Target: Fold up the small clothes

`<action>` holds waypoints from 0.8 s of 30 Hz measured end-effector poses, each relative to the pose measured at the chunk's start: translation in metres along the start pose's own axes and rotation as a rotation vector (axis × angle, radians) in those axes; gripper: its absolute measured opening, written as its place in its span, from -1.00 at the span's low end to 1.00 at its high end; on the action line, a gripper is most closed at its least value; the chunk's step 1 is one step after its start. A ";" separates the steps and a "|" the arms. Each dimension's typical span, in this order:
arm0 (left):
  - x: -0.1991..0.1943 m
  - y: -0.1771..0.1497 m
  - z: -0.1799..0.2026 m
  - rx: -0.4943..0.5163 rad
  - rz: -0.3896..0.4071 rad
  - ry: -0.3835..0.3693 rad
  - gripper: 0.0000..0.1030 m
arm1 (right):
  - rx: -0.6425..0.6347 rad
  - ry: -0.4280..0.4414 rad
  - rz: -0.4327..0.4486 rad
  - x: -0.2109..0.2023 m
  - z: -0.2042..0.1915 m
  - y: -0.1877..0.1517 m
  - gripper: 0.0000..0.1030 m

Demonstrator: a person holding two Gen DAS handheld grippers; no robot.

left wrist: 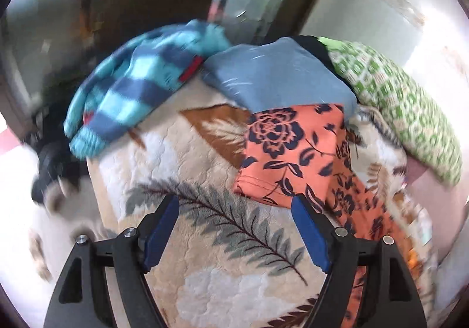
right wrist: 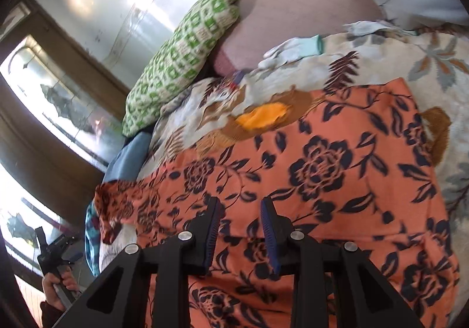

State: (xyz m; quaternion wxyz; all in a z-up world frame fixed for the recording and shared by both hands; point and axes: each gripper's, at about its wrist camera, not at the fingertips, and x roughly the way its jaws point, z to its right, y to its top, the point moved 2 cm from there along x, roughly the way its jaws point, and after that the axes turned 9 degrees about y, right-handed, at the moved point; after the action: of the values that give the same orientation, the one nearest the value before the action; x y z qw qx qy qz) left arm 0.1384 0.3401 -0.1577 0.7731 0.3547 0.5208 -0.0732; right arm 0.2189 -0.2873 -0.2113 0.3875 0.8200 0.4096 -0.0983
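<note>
Left fingers [left wrist: 236, 212] spread wide, nothing between the blue pads, hovering over the leaf-print blanket [left wrist: 205, 240] on the bed, just beside the near corner of the orange floral garment [left wrist: 293, 149]. Right fingers [right wrist: 240, 211] partly parted over the middle of the same orange floral garment [right wrist: 322, 181]; no cloth visibly pinched there, so apparently released. Garment lying spread on the blanket, one end folded over, a long strip trailing toward the right side.

Probably between folds. Best to bring the left fingers onto the near hem corner, catching one layer only and leaving the plush blanket out. Match with the right on the opposite corner, lift both together, carry across evenly, lay edge to edge.

Farther out: folded blue cloth [left wrist: 275, 73], striped teal piece [left wrist: 132, 88], green patterned pillow [left wrist: 395, 99].
</note>
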 end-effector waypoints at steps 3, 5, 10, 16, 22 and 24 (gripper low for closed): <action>0.012 0.006 -0.006 -0.078 -0.074 -0.053 0.60 | -0.016 0.000 -0.016 0.007 -0.004 -0.008 -0.39; 0.023 -0.002 0.001 -0.056 -0.136 -0.060 0.60 | -0.004 -0.001 -0.022 0.010 -0.002 -0.010 -0.39; 0.053 -0.015 -0.003 -0.037 -0.194 -0.034 0.60 | 0.038 -0.004 -0.027 0.013 0.006 -0.008 -0.39; 0.075 -0.001 -0.011 -0.171 -0.223 -0.100 0.60 | 0.061 0.004 -0.028 0.015 0.013 -0.003 -0.39; 0.098 0.009 0.017 -0.109 -0.241 -0.212 0.48 | 0.050 -0.006 -0.040 0.020 0.012 -0.004 -0.39; 0.099 0.010 0.029 -0.052 -0.226 -0.249 -0.39 | 0.048 -0.011 -0.042 0.021 0.012 -0.005 -0.39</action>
State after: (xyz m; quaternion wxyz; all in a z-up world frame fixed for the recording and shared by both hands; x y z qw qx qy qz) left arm 0.2087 0.3545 -0.2318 0.8272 0.2621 0.4594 -0.1897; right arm 0.2309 -0.2817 -0.2321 0.3678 0.8198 0.4220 -0.1209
